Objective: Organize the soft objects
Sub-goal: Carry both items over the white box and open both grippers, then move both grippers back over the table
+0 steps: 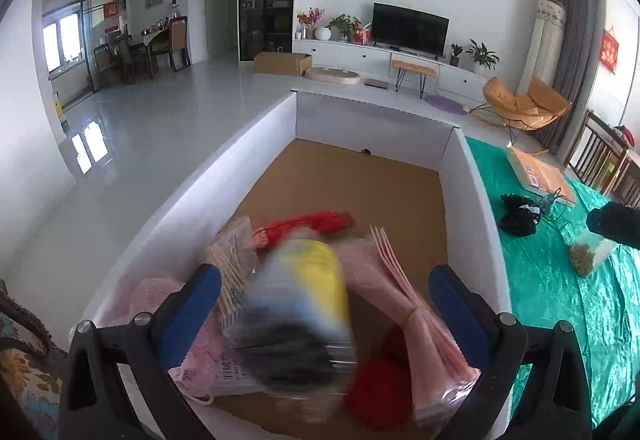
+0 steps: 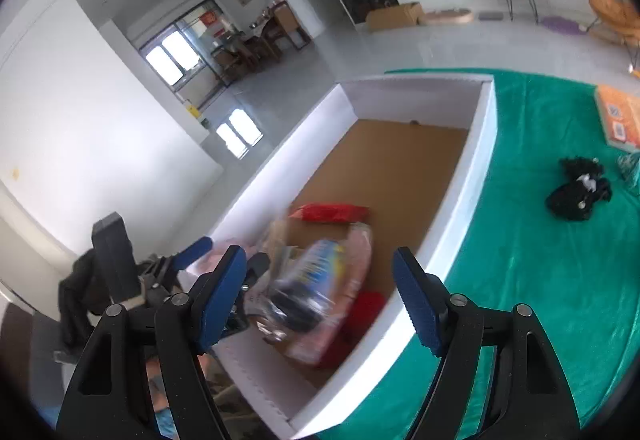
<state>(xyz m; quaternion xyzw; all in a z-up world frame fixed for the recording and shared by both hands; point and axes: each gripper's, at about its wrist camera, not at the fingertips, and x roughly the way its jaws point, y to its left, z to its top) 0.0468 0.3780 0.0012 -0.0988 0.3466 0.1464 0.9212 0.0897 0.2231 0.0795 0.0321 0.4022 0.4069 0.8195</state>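
Clearly my left gripper (image 1: 324,300) has its jaws spread wide, and a blurred plastic-wrapped packet (image 1: 296,316), yellow at the top and dark below, sits between them with neither pad pressing on it; it looks to be dropping onto the pile in the white box (image 1: 256,143). My right gripper (image 2: 320,300) is also apart and empty, hovering over the box's near corner. Already in the box lie a pink bagged bundle (image 1: 408,304), something red (image 1: 316,222) and more wrapped soft goods. Out on the green cloth (image 1: 560,280) a black soft heap (image 1: 520,213) waits, well apart from the box. I judge it light, limp and likely to sag, so I would pinch it through its thick middle, not a loose edge.
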